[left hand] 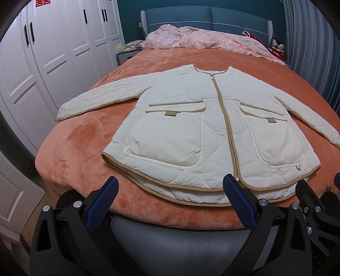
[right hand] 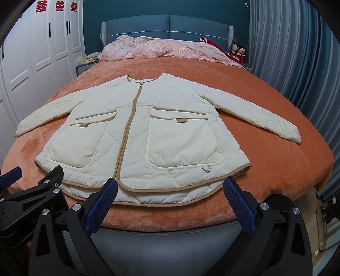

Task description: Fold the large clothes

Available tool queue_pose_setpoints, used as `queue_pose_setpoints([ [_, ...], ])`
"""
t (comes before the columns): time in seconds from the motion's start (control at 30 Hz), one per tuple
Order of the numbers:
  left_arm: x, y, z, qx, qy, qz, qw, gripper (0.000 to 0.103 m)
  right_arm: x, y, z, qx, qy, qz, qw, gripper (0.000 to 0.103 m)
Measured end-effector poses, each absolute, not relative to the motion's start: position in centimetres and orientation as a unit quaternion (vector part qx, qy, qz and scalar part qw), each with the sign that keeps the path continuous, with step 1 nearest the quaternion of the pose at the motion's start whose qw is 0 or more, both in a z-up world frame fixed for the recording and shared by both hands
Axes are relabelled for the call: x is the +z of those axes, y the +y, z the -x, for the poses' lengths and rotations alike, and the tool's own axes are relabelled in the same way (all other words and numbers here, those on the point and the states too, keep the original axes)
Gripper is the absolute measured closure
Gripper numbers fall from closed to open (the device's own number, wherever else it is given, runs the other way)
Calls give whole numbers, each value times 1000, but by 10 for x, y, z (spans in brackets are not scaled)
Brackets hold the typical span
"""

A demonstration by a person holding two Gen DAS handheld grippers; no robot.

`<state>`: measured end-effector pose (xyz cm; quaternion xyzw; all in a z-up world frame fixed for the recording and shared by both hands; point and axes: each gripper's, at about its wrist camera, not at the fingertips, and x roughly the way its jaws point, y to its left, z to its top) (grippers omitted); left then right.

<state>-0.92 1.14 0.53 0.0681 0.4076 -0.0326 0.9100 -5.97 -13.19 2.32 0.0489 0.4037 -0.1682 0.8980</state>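
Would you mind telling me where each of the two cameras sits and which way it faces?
Left wrist: on the left hand-held gripper at the foot of the bed, facing the headboard across the jacket; its own open blue fingers show, and part of the right hand-held gripper at the right edge.
Right wrist: on the right hand-held gripper, same direction, further right; open fingers show, with the left hand-held gripper at the left edge.
Shared: jacket, bed, headboard, wardrobe, curtain.
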Motion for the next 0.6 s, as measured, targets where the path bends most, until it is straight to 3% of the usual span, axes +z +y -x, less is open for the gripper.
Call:
queue_pose_setpoints([
  [0.6, 5, 12, 10, -32, 408, -67, 910, 8, 21, -134, 60, -168, 403, -50, 898, 5],
])
